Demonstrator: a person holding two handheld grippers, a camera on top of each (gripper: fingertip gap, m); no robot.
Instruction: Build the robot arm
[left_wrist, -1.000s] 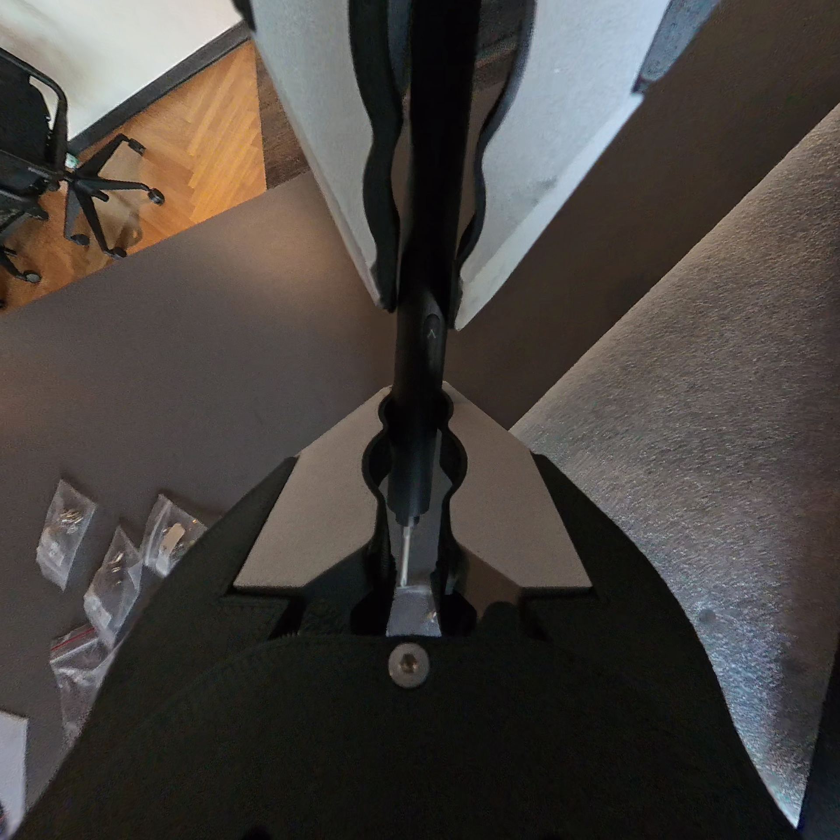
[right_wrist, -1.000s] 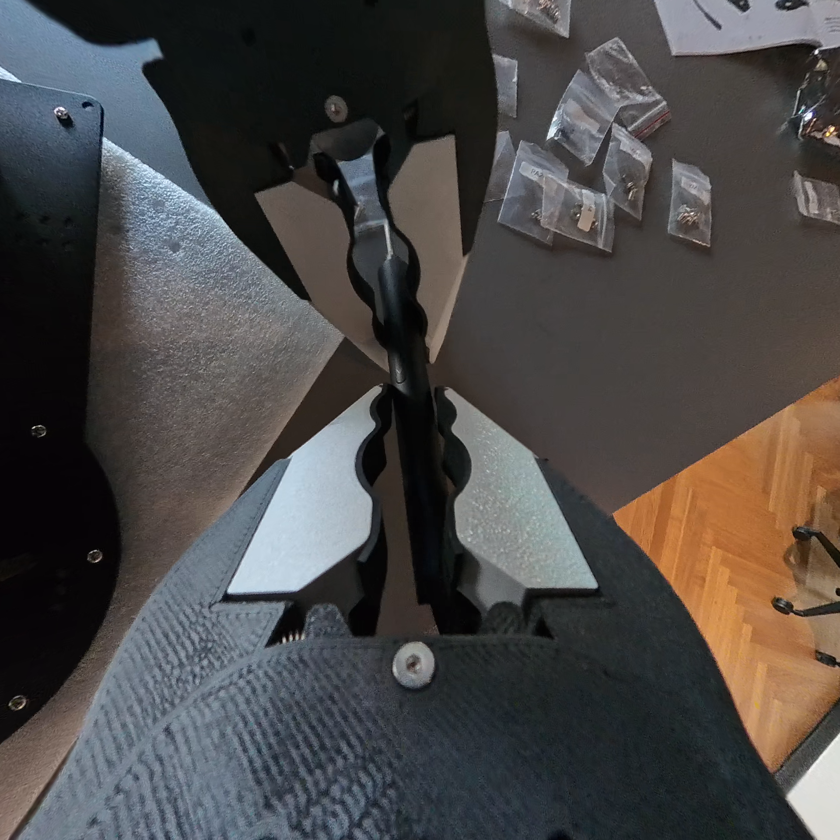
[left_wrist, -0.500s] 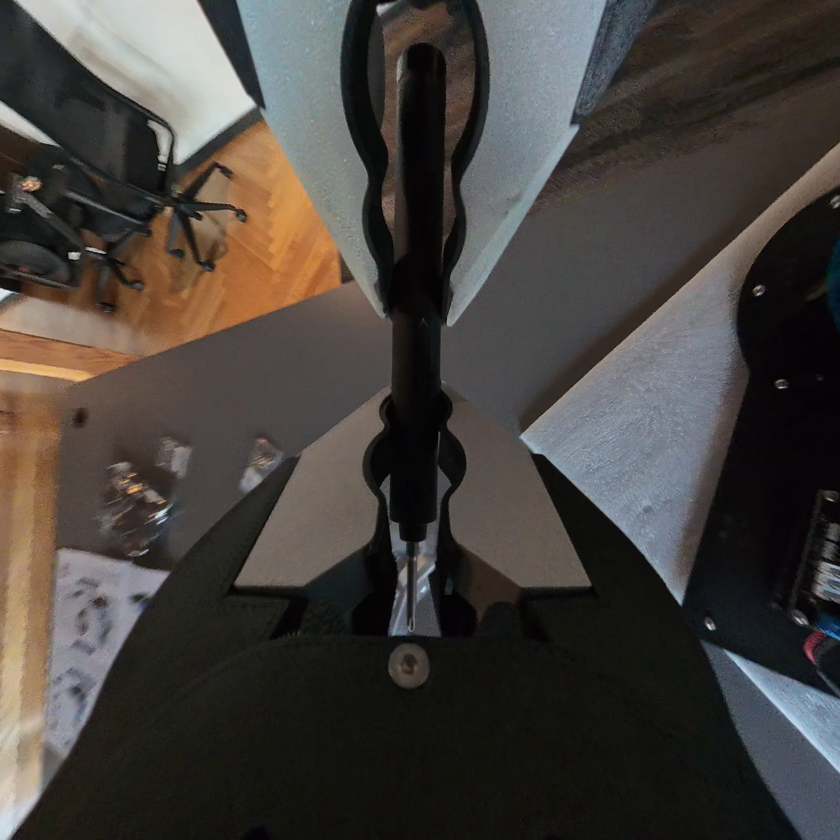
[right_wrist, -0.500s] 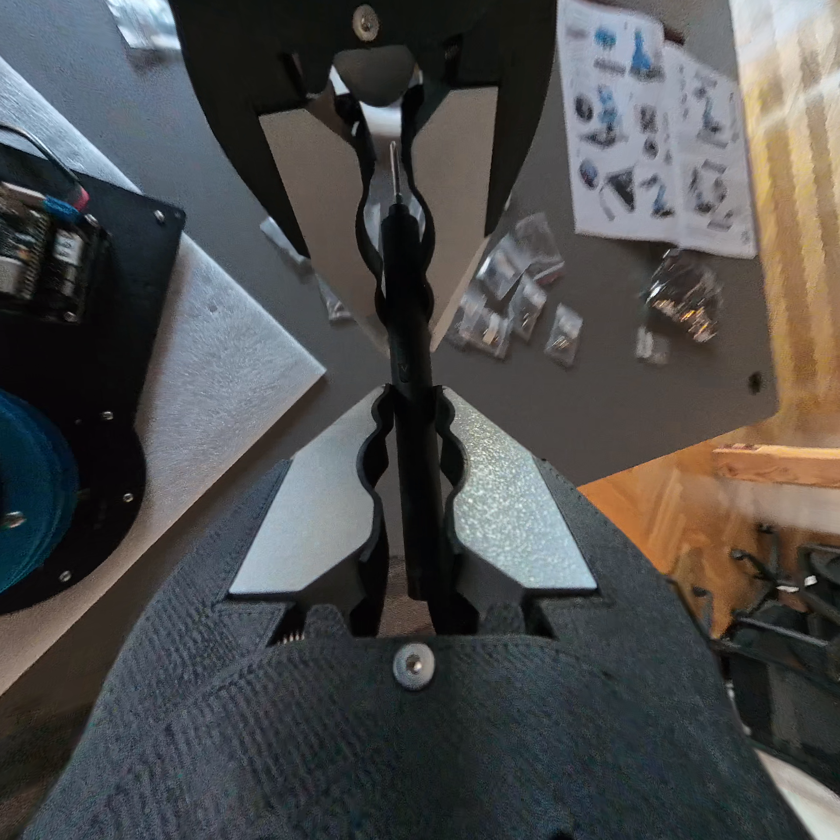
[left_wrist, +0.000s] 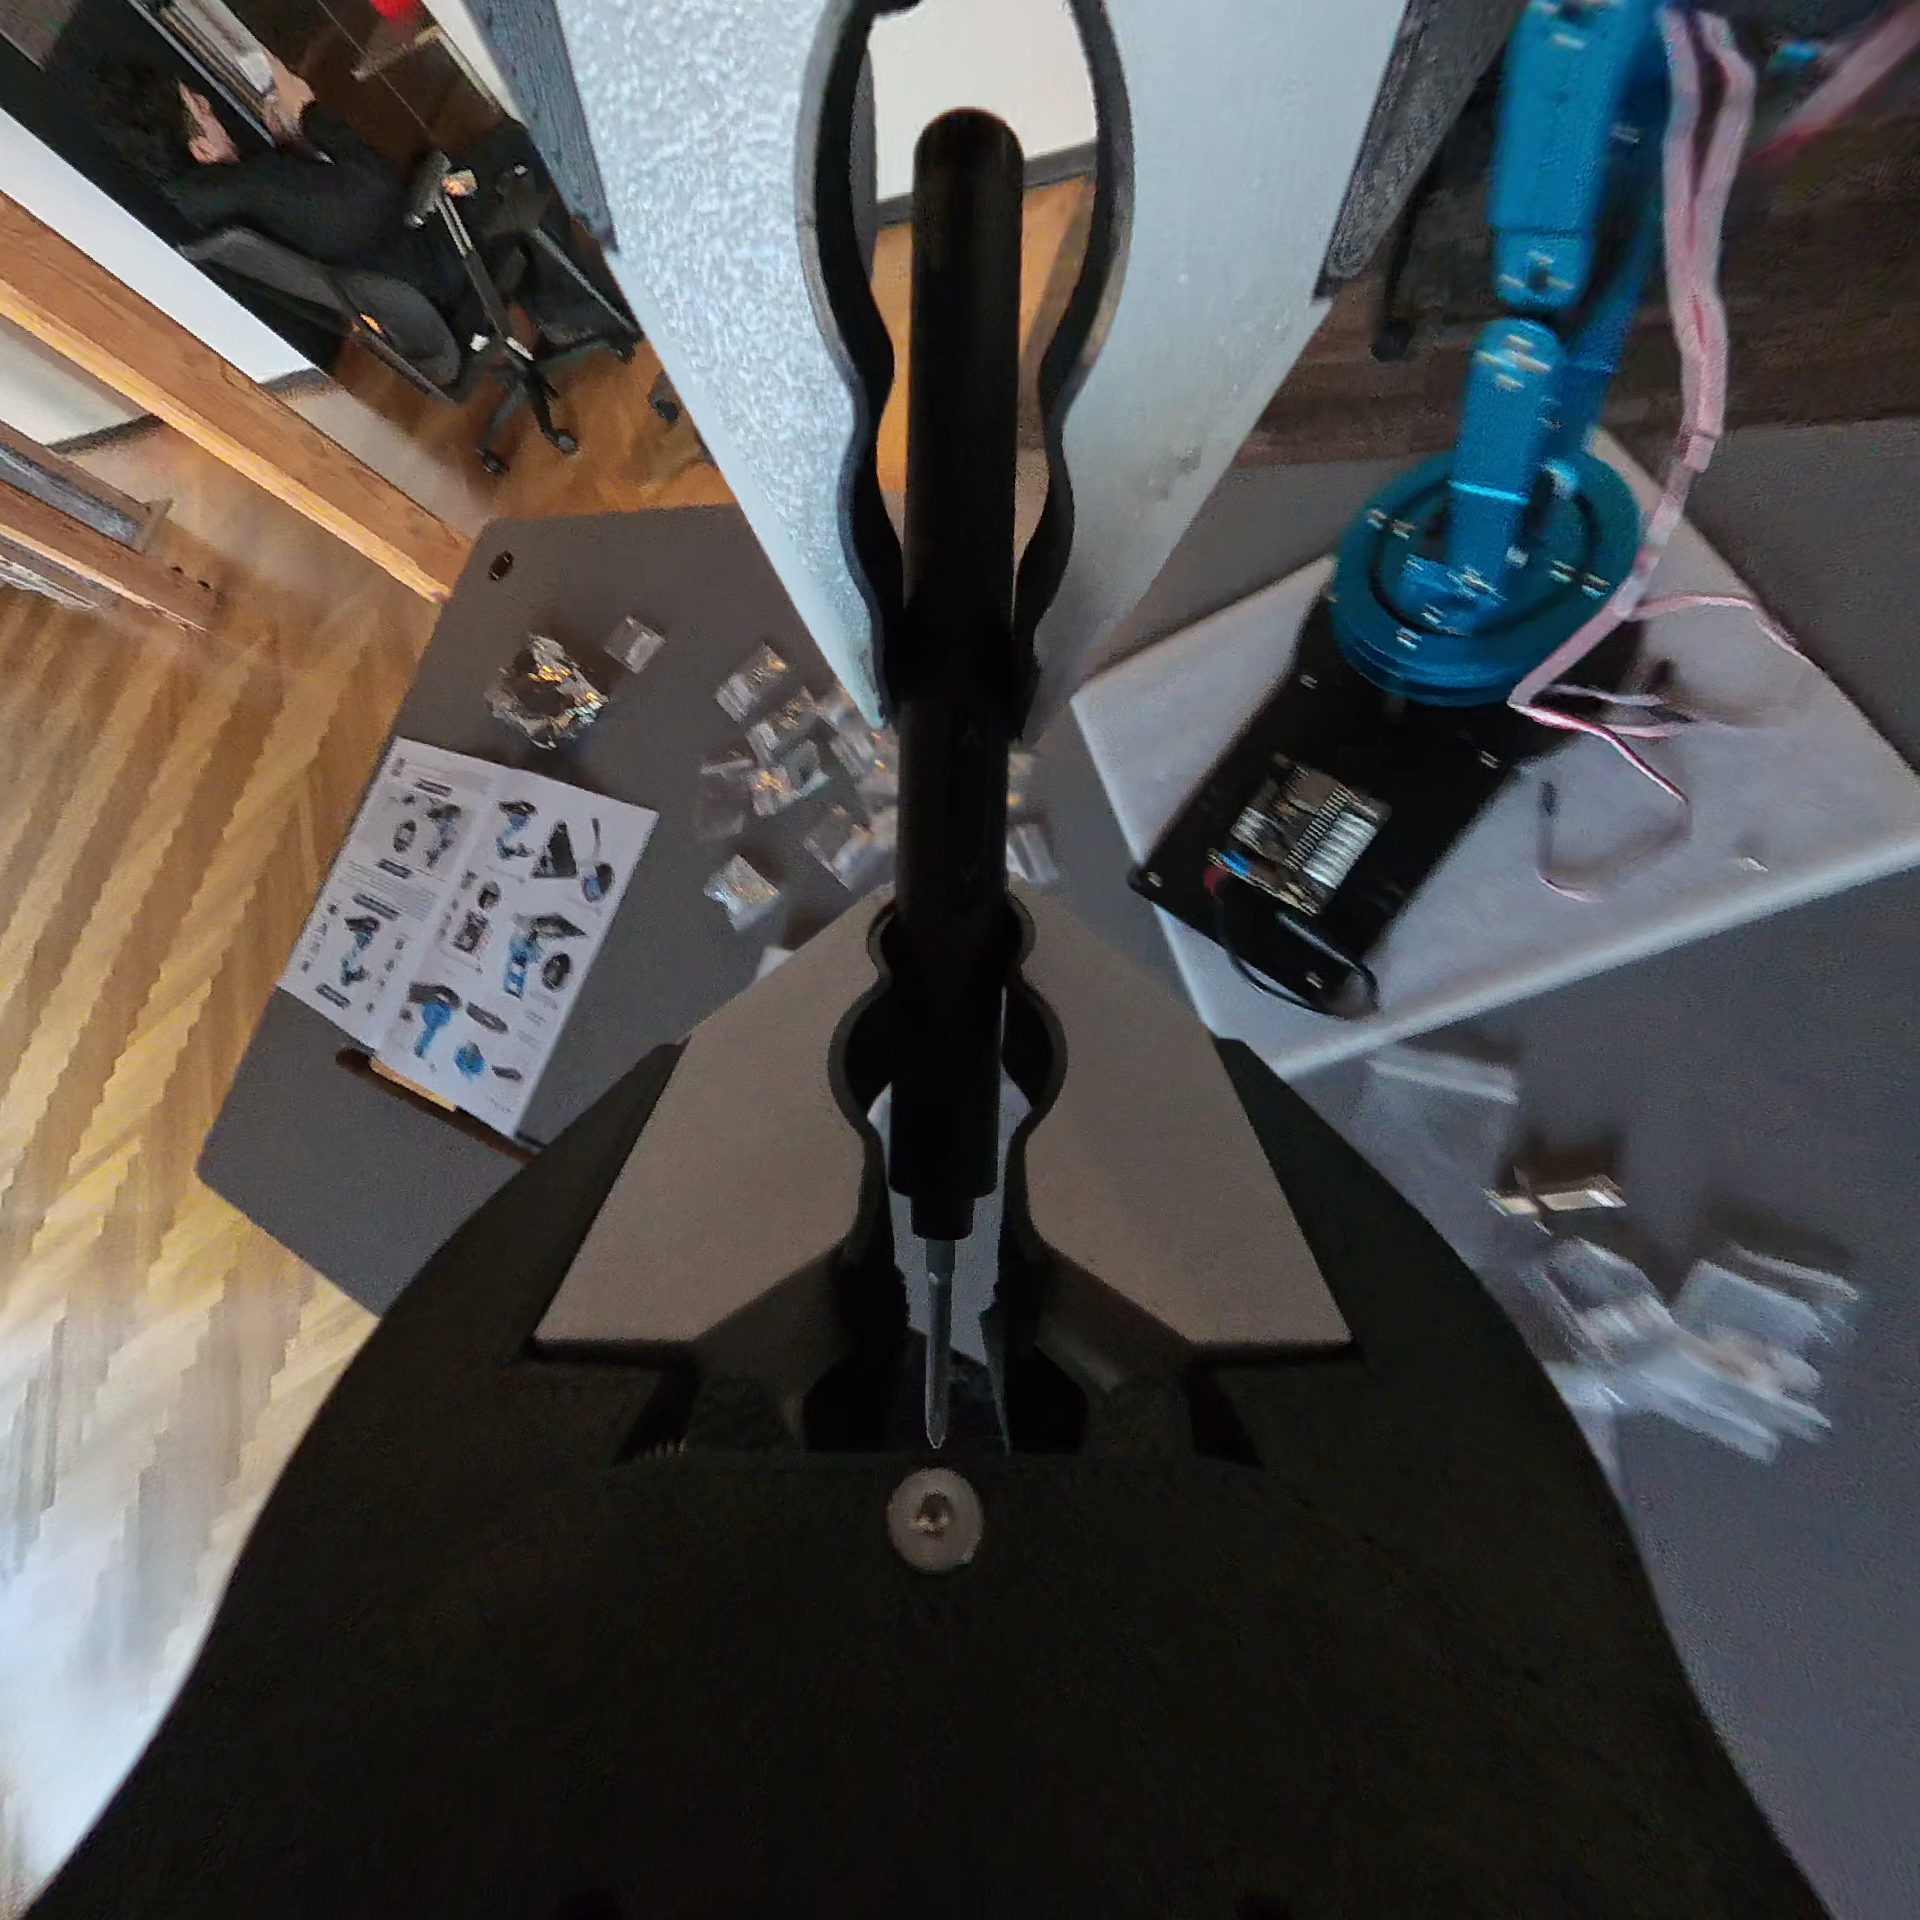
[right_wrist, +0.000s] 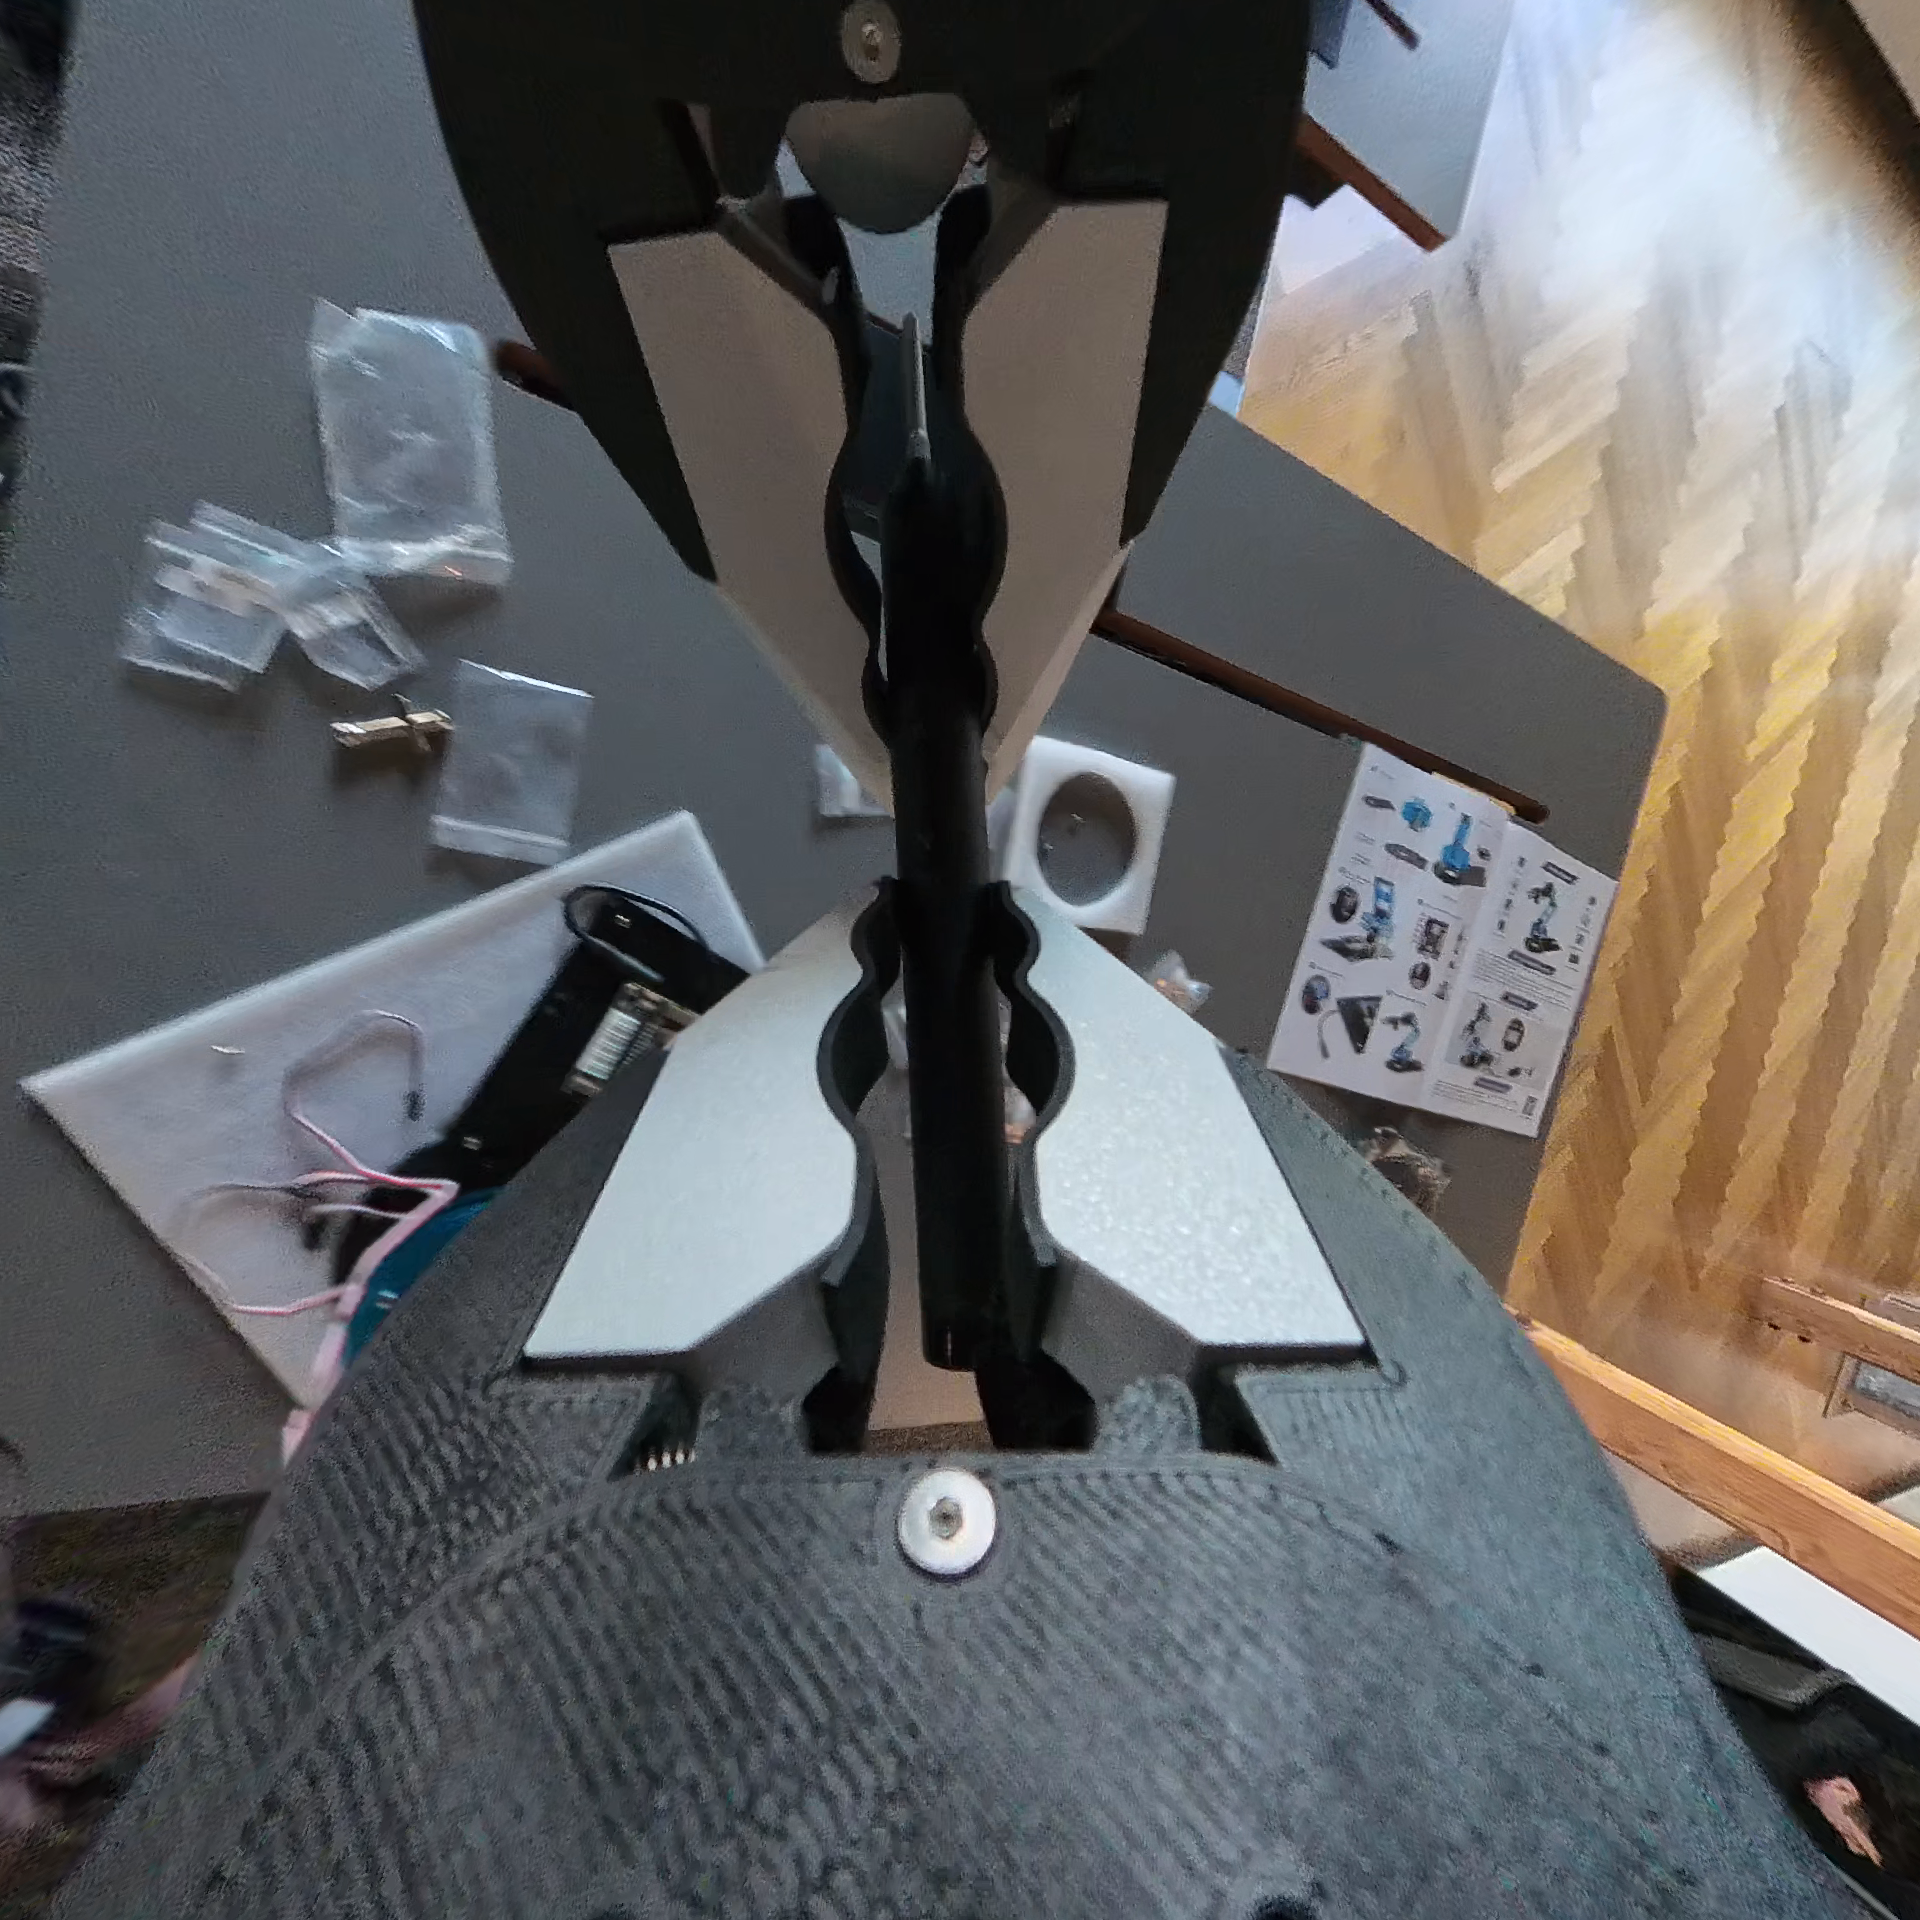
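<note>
A black screwdriver (left_wrist: 954, 623) is held in the air between both grippers. My left gripper (left_wrist: 951, 920) is shut on its front part, with the metal bit (left_wrist: 937, 1351) pointing back between the fingers. My right gripper (right_wrist: 940, 899) is shut on the handle (right_wrist: 951, 1122). The two grippers face each other tip to tip. The right gripper shows at the top of the left wrist view (left_wrist: 956, 707), and the left gripper at the top of the right wrist view (right_wrist: 925, 727). Both are well above the dark grey table (left_wrist: 644, 582).
On the table stand a blue robot arm (left_wrist: 1496, 436) on a black base plate (left_wrist: 1340, 790) over white foam sheet (right_wrist: 208, 1101), an instruction leaflet (left_wrist: 468, 914), several small plastic bags (right_wrist: 405, 447) and a white foam block (right_wrist: 1091, 842). Parquet floor (right_wrist: 1714, 623) lies beyond the table edge. A seated person (left_wrist: 312, 197) is far off. Less than 4 cm separates the two grippers' tips.
Both grippers, still joined by the screwdriver, have lifted and swung away from the table. Much more of the table and the blue arm now shows. The grip has not changed.
</note>
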